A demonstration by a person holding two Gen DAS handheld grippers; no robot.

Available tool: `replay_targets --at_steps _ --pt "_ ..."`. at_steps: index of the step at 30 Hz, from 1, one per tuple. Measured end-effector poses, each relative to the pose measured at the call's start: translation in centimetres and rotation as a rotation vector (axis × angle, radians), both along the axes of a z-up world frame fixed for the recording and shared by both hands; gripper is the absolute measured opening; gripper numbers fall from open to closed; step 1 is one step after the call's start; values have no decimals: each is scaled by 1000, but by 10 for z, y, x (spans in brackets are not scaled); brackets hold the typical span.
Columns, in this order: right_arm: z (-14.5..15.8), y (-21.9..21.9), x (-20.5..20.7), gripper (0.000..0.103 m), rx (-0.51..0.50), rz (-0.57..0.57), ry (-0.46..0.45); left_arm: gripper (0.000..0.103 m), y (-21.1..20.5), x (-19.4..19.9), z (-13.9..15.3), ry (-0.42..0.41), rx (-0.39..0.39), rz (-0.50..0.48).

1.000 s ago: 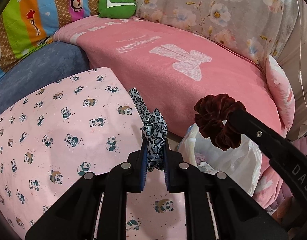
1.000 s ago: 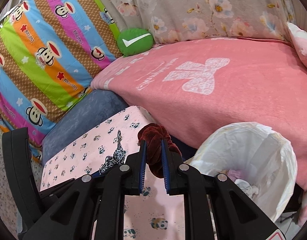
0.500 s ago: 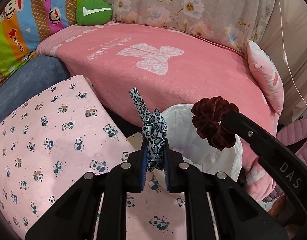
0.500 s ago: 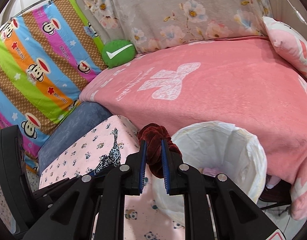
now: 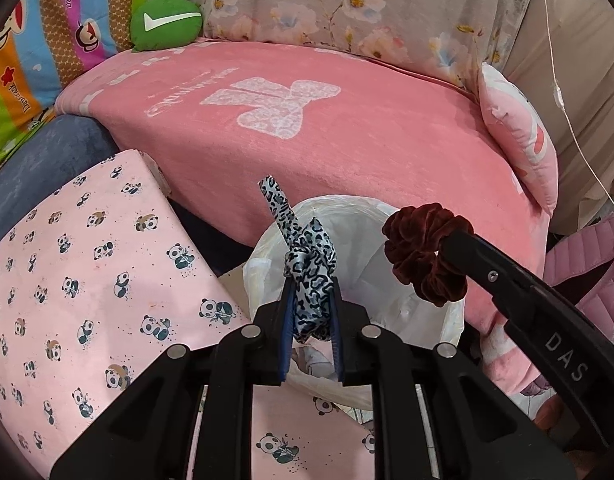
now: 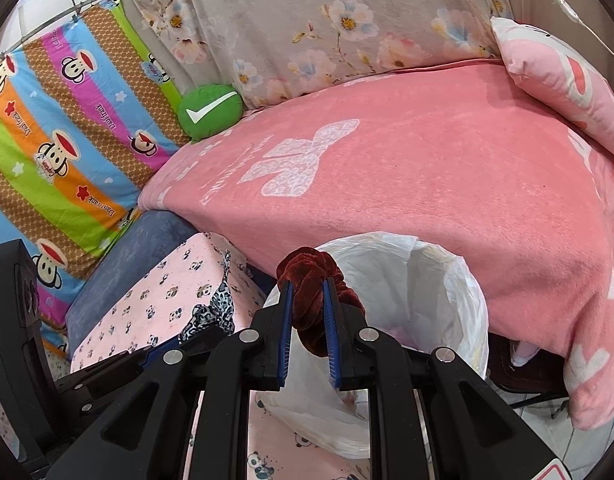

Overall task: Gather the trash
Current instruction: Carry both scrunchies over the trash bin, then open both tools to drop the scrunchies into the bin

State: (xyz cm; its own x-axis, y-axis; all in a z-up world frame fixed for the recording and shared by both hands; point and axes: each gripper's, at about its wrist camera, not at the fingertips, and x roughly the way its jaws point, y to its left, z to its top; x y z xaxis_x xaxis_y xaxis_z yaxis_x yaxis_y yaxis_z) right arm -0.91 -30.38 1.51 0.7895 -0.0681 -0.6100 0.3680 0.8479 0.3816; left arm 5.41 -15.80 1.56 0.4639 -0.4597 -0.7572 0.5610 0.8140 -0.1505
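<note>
My left gripper (image 5: 310, 285) pinches a blue-grey leopard-print scrunchie (image 5: 303, 248) between its blue pads; its jaws are opening slightly while the fabric still sits between them. It hangs over the near rim of a bin lined with a white bag (image 5: 359, 216). To the right, my right gripper (image 6: 307, 285) is shut on a dark red velvet scrunchie (image 6: 307, 266), above the left rim of the same white-bagged bin (image 6: 447, 280). The red scrunchie (image 5: 421, 256) also shows in the left wrist view. The leopard scrunchie (image 6: 211, 310) shows low at the left of the right wrist view.
A pink panda-print surface (image 5: 87, 260) lies below and to the left. Behind the bin is a bed with a pink blanket (image 5: 347, 140), a green cushion (image 5: 167, 22), a pink pillow (image 5: 519, 140) and a floral cloth. A striped monkey-print cloth (image 6: 67, 120) hangs left.
Both grippers have swung right from the panda surface toward the bin, each with its scrunchie. The white bag now sits right under the left gripper's tips.
</note>
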Motion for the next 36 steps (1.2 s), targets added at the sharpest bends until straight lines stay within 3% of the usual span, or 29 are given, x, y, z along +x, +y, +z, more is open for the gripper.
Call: replay_targets --at_steps 6,11,19,27,32,36 --pt "-3 -5 -1 21 3 -2 6 28 -1 -1 -2 -3 -5 9" --pt "-1 -4 -2 21 -8 -3 5 59 -1 -3 1 -36 1 29" --pt "6 2 0 35 -59 5 35 63 8 -3 3 -58 13 53" --pt "15 11 -5 57 -171 42 85 75 29 -5 3 -77 52 118" --pt "18 23 -9 69 -249 60 117 88 39 -12 8 -119 76 157" --pt "16 32 -14 75 -284 60 131 89 43 -15 9 -135 99 183"
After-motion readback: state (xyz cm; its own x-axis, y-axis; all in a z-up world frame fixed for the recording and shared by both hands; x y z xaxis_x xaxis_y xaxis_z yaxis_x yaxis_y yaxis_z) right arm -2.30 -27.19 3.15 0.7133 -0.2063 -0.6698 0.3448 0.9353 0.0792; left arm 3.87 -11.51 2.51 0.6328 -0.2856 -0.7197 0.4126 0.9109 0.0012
